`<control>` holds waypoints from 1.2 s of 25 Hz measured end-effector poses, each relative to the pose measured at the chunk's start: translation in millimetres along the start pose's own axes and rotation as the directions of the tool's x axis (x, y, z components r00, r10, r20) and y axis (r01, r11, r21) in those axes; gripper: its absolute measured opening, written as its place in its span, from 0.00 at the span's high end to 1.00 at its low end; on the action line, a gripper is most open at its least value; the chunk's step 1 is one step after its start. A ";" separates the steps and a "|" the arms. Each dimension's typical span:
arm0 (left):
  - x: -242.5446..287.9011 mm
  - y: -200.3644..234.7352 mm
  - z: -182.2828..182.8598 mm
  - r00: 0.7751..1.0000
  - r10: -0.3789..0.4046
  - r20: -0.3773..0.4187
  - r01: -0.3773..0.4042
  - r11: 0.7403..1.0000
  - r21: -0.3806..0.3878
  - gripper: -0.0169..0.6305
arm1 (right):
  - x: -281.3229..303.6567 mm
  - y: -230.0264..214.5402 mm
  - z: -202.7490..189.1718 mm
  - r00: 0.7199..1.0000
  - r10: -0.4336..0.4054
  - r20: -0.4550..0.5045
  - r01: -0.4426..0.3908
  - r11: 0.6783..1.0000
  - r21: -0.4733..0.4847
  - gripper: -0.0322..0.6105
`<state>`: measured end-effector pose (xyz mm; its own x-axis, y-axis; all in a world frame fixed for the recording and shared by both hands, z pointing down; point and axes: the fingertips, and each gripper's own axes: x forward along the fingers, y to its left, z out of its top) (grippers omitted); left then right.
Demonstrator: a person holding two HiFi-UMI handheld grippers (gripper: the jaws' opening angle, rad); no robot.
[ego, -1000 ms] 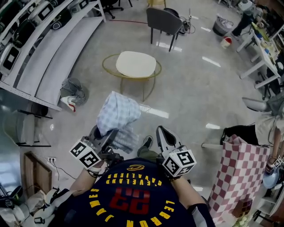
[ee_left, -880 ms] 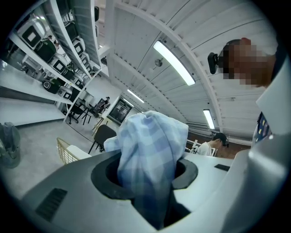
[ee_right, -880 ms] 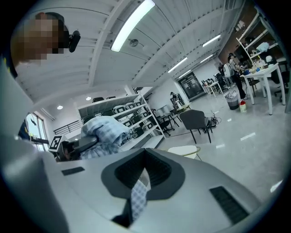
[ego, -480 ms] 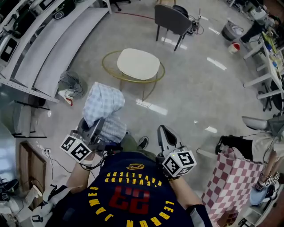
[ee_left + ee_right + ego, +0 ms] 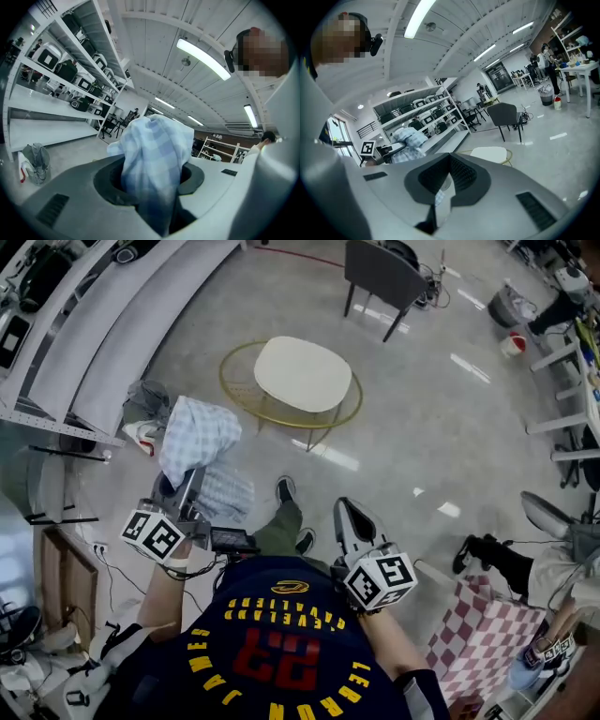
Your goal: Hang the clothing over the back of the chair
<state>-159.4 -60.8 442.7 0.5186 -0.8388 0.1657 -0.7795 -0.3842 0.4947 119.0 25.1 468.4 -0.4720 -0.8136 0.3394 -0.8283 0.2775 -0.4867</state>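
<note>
A blue-and-white checked garment [image 5: 197, 435] is bunched up and hangs from my left gripper [image 5: 183, 486], which is shut on it at the left of the head view. In the left gripper view the cloth [image 5: 157, 145] fills the space between the jaws and hides the gripper's tips. My right gripper [image 5: 350, 521] is held out beside it, shut, with nothing in it. The dark grey chair [image 5: 384, 273] stands far ahead on the floor, beyond a round white table [image 5: 302, 374]. The right gripper view shows that chair [image 5: 506, 115] and the garment [image 5: 408, 136] off to the left.
Long white shelves [image 5: 112, 324] run along the left, with a grey bag and a shoe [image 5: 145, 409] on the floor below them. White desks [image 5: 572, 362] and a red bucket [image 5: 514, 343] stand at right. A pink checked bag [image 5: 469, 643] and a seated person [image 5: 562, 559] are near right.
Both grippers have moved forward as the person walks. The left gripper with the garment has drifted left and lower in the head view. Table and chair have shifted right.
</note>
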 end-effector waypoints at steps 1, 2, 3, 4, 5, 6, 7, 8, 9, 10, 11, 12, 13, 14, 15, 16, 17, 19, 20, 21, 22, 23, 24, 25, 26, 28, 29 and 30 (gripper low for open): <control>10.5 11.5 3.1 1.000 0.013 0.000 -0.013 1.000 -0.001 0.69 | 11.1 -3.2 6.8 1.000 -0.004 -0.007 0.004 1.000 -0.006 0.94; 20.6 24.1 6.0 1.000 0.023 -0.001 -0.023 1.000 -0.004 0.69 | 23.1 -6.2 13.8 1.000 -0.009 -0.014 0.009 1.000 -0.013 0.94; 30.0 37.3 8.4 0.999 0.033 -0.004 -0.033 0.999 -0.009 0.69 | 35.8 -9.2 20.7 1.000 -0.015 -0.019 0.014 1.000 -0.017 0.94; 39.1 50.3 10.0 0.999 0.041 -0.008 -0.041 0.999 -0.011 0.69 | 49.4 -11.9 27.2 1.000 -0.020 -0.024 0.020 1.000 -0.020 0.94; 48.5 62.7 10.8 0.999 0.049 -0.015 -0.049 0.999 -0.009 0.69 | 63.7 -13.9 32.7 0.999 -0.024 -0.032 0.023 1.000 -0.022 0.94; 58.3 74.3 10.5 0.998 0.056 -0.023 -0.056 0.998 0.001 0.69 | 78.4 -14.9 37.4 0.999 -0.025 -0.042 0.024 0.999 -0.024 0.94; 68.3 84.6 9.3 0.998 0.062 -0.032 -0.061 0.998 0.014 0.69 | 92.5 -14.8 41.7 0.998 -0.024 -0.054 0.023 0.999 -0.028 0.94; 77.3 92.8 7.2 0.997 0.066 -0.040 -0.065 0.998 0.025 0.69 | 104.6 -13.8 45.8 0.998 -0.022 -0.064 0.019 0.999 -0.035 0.94; 84.6 98.5 4.3 0.996 0.070 -0.047 -0.069 0.997 0.032 0.69 | 113.4 -12.7 49.9 0.997 -0.017 -0.072 0.014 0.999 -0.043 0.94; 90.1 101.8 0.9 0.996 0.074 -0.052 -0.072 0.997 0.036 0.69 | 118.9 -12.2 53.6 0.997 -0.010 -0.074 0.007 0.999 -0.049 0.94; 94.6 103.7 -2.7 0.995 0.076 -0.057 -0.074 0.997 0.037 0.69 | 122.0 -12.4 56.9 0.997 -0.004 -0.074 0.000 0.999 -0.053 0.94; 99.1 105.4 -6.2 0.995 0.076 -0.063 -0.074 0.997 0.037 0.69 | 124.1 -12.7 59.9 0.997 0.000 -0.071 -0.004 0.999 -0.054 0.94; 103.8 107.3 -10.0 0.995 0.073 -0.071 -0.071 0.997 0.037 0.69 | 125.6 -12.7 62.7 0.998 0.000 -0.069 -0.004 0.999 -0.053 0.94; 108.6 109.0 -14.1 0.994 0.068 -0.081 -0.066 0.997 0.037 0.69 | 126.2 -12.7 64.8 0.998 -0.002 -0.066 -0.001 0.999 -0.053 0.94; 113.4 110.4 -18.5 0.994 0.063 -0.093 -0.060 0.998 0.038 0.69 | 125.7 -12.8 66.2 0.998 -0.006 -0.063 0.003 0.999 -0.053 0.94; 118.1 111.7 -22.8 0.993 0.059 -0.103 -0.055 0.998 0.041 0.69 | 124.3 -13.5 67.6 0.998 -0.012 -0.061 0.009 0.999 -0.053 0.94; 122.9 113.1 -27.0 0.992 0.057 -0.114 -0.052 0.998 0.045 0.69 | 122.4 -14.9 68.8 0.998 -0.021 -0.059 0.018 0.999 -0.051 0.94; 132.4 116.0 -36.0 0.989 0.059 -0.136 -0.051 0.997 0.059 0.69 | 119.2 -20.0 69.9 0.998 -0.037 -0.058 0.034 0.999 -0.042 0.94; 138.1 117.3 -41.2 0.987 0.059 -0.149 -0.050 0.996 0.068 0.69 | 118.8 -22.5 70.3 0.997 -0.043 -0.059 0.041 0.998 -0.039 0.94; 144.8 118.0 -46.9 0.985 0.060 -0.163 -0.047 0.996 0.079 0.69 | 119.0 -24.6 71.1 0.997 -0.049 -0.063 0.046 0.998 -0.039 0.94; 152.3 118.2 -52.9 0.982 0.060 -0.177 -0.045 0.995 0.090 0.69 | 119.6 -26.4 72.7 0.996 -0.054 -0.067 0.051 0.998 -0.041 0.94; 160.0 117.8 -58.8 0.980 0.062 -0.191 -0.043 0.994 0.100 0.69 | 120.0 -28.3 74.8 0.996 -0.058 -0.072 0.055 0.997 -0.046 0.94; 167.3 117.4 -64.5 0.977 0.064 -0.203 -0.043 0.993 0.109 0.69 | 120.3 -30.6 76.9 0.995 -0.061 -0.074 0.058 0.997 -0.050 0.94; 173.8 117.2 -69.7 0.975 0.068 -0.213 -0.044 0.992 0.118 0.69 | 120.4 -33.4 78.8 0.995 -0.063 -0.075 0.059 0.997 -0.054 0.94; 179.7 117.3 -74.4 0.972 0.074 -0.223 -0.047 0.991 0.125 0.69 | 120.3 -36.2 80.9 0.995 -0.065 -0.076 0.060 0.997 -0.055 0.94; 190.2 117.4 -81.6 0.966 0.091 -0.240 -0.060 0.989 0.135 0.69 | 118.9 -40.7 86.4 0.995 -0.064 -0.074 0.060 0.997 -0.058 0.94; 195.3 117.4 -84.4 0.963 0.101 -0.248 -0.068 0.988 0.139 0.69 | 118.0 -42.4 89.6 0.996 -0.062 -0.072 0.058 0.997 -0.060 0.94; 201.0 118.0 -87.5 0.960 0.112 -0.257 -0.077 0.987 0.144 0.69 | 118.2 -44.3 92.7 0.996 -0.058 -0.070 0.054 0.997 -0.062 0.94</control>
<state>-116.5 -241.0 609.0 0.5004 -0.7491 0.4340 -0.8596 -0.3699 0.3526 127.8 -130.7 455.5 -0.4428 -0.7907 0.4227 -0.8697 0.2641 -0.4169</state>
